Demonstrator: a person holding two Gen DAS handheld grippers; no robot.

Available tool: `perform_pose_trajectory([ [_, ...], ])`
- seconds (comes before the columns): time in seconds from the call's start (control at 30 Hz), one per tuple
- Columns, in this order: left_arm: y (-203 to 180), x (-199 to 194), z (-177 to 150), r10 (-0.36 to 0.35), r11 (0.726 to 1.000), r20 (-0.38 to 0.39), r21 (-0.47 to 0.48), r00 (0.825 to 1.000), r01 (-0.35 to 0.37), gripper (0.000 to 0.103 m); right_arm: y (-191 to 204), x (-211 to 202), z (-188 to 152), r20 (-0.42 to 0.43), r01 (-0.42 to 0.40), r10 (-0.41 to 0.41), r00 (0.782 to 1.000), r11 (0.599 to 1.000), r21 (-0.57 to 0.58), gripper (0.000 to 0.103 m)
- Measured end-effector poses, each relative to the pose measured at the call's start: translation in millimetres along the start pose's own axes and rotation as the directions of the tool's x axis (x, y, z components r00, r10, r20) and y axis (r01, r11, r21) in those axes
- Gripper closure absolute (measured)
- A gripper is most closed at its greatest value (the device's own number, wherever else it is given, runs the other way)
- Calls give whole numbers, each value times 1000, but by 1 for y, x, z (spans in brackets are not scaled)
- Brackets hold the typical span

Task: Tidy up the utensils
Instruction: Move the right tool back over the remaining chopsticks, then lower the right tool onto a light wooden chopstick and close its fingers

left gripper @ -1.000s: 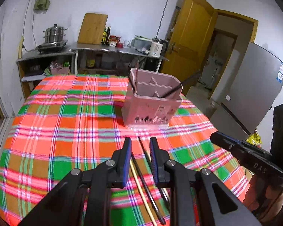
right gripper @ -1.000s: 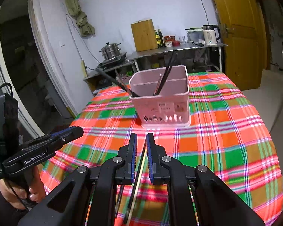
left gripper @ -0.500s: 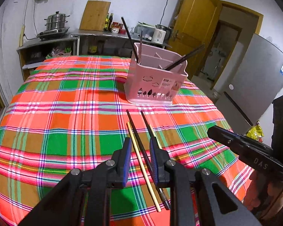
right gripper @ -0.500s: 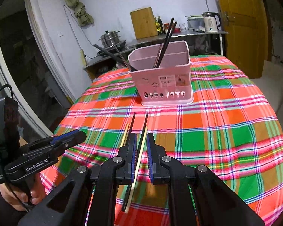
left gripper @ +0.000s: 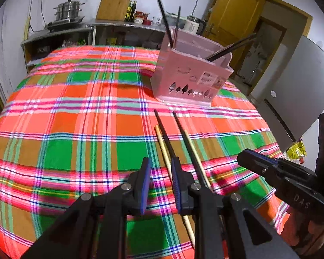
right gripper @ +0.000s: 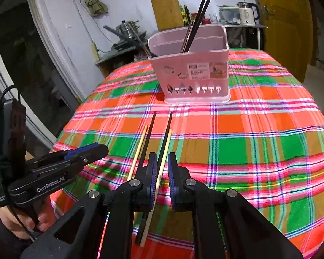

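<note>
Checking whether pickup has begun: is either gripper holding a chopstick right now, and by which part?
Nothing is held. Both the left gripper and right gripper hover over the chopsticks lying on the tablecloth.

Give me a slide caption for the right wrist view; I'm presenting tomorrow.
Right gripper poised over four chopsticks lying on the plaid tablecloth, before the pink utensil holder.
</note>
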State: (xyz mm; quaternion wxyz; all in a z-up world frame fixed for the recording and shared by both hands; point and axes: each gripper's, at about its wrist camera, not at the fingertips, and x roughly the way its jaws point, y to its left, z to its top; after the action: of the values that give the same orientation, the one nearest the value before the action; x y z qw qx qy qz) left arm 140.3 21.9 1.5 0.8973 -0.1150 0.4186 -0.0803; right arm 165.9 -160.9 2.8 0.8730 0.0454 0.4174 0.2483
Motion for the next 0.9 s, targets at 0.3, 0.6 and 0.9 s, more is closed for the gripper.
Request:
perform_pose_trajectory([
  [0.3, 7, 29, 3, -1, 999, -57, -36, 998, -1, 82, -1, 31, 2, -62, -6, 6, 998, 1000, 1, 93],
  [0.6, 10, 31, 8, -2, 999, -57, -46, 998, 0, 77, -4, 62, 3, -123, 17, -16, 992, 1000, 6, 93],
  [0.9, 6, 39, 10, 2, 999, -72, -40, 997, -5, 77, -13, 63, 2, -120, 28, -24, 992, 999, 32, 93],
])
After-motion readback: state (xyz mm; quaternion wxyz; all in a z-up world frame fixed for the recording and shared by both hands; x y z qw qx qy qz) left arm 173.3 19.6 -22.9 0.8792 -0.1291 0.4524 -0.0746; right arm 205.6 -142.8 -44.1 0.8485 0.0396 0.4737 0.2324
